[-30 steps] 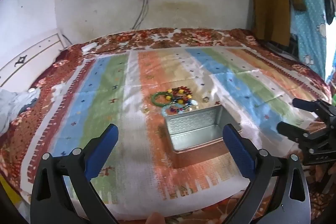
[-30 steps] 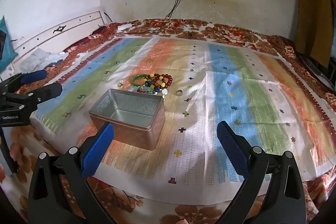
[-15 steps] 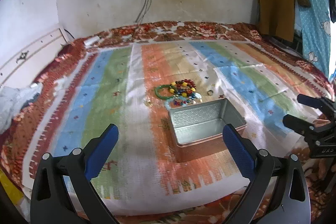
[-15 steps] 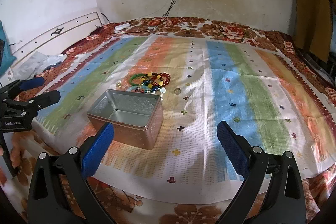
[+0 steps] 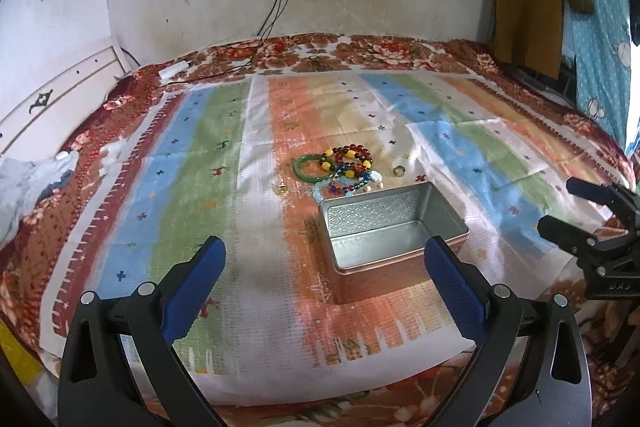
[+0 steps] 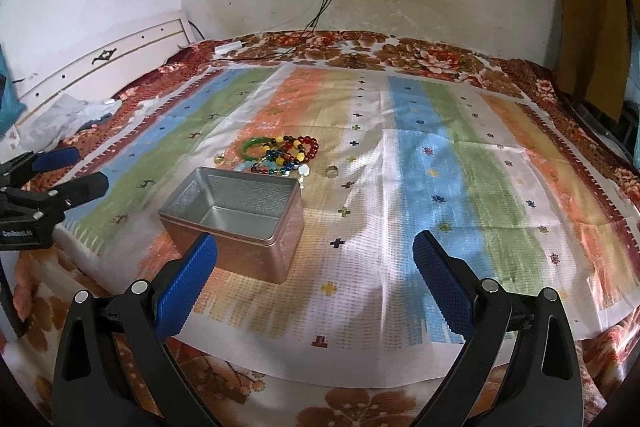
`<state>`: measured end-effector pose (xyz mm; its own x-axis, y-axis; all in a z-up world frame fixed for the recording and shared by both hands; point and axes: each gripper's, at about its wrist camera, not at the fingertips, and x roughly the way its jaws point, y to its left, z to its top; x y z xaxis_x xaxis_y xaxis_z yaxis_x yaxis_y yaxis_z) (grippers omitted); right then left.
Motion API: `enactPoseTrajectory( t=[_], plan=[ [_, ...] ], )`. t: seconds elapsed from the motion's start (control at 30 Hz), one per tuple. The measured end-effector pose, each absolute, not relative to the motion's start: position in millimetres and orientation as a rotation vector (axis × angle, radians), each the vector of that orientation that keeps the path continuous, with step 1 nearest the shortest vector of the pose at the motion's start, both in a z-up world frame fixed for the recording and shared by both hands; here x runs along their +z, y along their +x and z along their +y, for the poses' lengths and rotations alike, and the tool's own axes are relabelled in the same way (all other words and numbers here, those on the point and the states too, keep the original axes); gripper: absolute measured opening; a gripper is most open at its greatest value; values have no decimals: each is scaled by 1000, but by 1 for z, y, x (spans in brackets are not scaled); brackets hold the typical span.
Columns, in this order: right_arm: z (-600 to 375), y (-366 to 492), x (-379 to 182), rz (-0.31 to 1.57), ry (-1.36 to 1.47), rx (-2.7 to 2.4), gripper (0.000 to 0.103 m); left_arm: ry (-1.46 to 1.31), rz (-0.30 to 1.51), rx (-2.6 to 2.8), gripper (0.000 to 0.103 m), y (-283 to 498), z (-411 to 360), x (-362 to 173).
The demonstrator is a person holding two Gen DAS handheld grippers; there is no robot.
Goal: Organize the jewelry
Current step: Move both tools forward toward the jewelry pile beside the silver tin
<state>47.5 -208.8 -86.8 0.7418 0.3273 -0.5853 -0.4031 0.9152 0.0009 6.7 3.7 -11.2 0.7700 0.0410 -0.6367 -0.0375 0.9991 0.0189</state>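
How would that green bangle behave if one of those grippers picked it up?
The green bangle looks like a glossy solid ring, so probably stiff and somewhat slippery. Being round, it might roll if dropped on edge. It touches the beaded bracelets, so lifting may drag them.

Open silver tin (image 5: 394,227), empty, upright on striped cloth (image 5: 200,155) — heap of beaded bracelets (image 5: 348,171), green bangle (image 5: 307,167), small ring (image 5: 398,170) just behind.

left gripper (image 6: 60,173) — white lettering, blurred | right gripper (image 5: 576,207) — likewise
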Motion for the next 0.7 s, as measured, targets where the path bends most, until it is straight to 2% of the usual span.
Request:
enactPoseTrajectory(
  t=[0.7],
  plan=[
    [-200, 45, -86, 633, -123, 483, 99, 20, 704, 78, 97, 8, 8, -14]
  ],
)
